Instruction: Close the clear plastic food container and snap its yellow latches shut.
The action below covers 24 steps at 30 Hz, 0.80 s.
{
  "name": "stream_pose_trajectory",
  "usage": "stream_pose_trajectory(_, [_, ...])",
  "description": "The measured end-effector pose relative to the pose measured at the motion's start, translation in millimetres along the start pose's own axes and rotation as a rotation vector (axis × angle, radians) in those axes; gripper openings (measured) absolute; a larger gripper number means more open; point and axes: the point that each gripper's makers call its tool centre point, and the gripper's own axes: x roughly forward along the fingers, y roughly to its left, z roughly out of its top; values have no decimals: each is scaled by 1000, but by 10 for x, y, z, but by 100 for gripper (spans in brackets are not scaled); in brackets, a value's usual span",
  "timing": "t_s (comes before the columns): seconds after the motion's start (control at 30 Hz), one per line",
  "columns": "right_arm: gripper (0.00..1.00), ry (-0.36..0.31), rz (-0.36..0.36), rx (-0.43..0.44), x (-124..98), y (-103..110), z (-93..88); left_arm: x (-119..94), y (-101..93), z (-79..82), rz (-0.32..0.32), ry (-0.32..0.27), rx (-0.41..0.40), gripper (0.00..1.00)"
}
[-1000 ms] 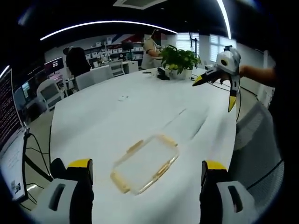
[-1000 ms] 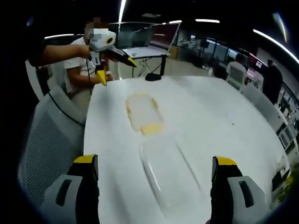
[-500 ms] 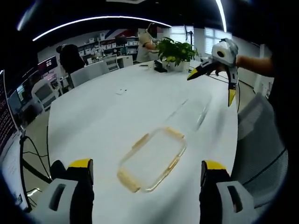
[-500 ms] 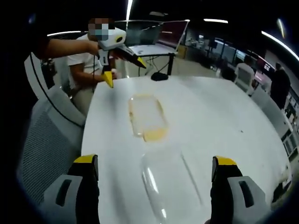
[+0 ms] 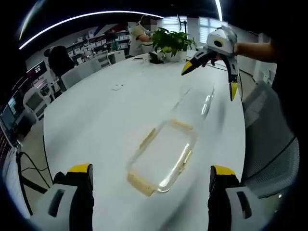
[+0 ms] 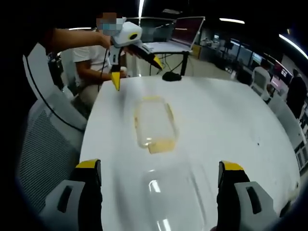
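Note:
A flat clear piece with yellow latches (image 5: 161,155) lies on the white table (image 5: 96,120), just beyond my open left gripper (image 5: 150,169). Farther off lies a clear plastic tub (image 5: 198,102), and above it my right gripper (image 5: 210,81) hangs open in a person's hand. In the right gripper view the tub (image 6: 171,204) lies close between the jaws of my open right gripper (image 6: 159,165). The latched piece (image 6: 154,125) lies behind it. The left gripper (image 6: 136,72) hovers open over the table's far edge. Neither gripper touches anything.
A potted plant (image 5: 171,41) and a small flat object (image 5: 117,87) are farther along the table. A black object (image 6: 171,76) sits near the far edge. Mesh chairs (image 6: 45,144) (image 5: 269,149) stand at the table's side. A seated person (image 6: 89,62) and other people are around.
Both cameras have come lower and closer to the two plastic pieces, which look larger now. The pieces have not moved on the table. Both grippers stay open.

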Motion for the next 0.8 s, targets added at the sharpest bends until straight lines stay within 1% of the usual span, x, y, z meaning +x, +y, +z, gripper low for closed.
stream_pose_trajectory(0.13, [99,11,16,-11,78,-16,9,58,-13,-66,-30,35,26,99])
stream_pose_trajectory(0.3, [96,22,17,-15,155,-50,5,115,-30,-140,-58,82,58,94])
stream_pose_trajectory(0.5, [92,20,22,-20,258,-80,40,198,-25,-198,-95,115,100,86])
stream_pose_trajectory(0.6, [90,28,31,-32,313,-82,47,243,-13,-243,-114,143,136,81])
stream_pose_trajectory(0.8, [85,42,54,-47,434,-72,63,320,41,-292,-142,164,172,73])
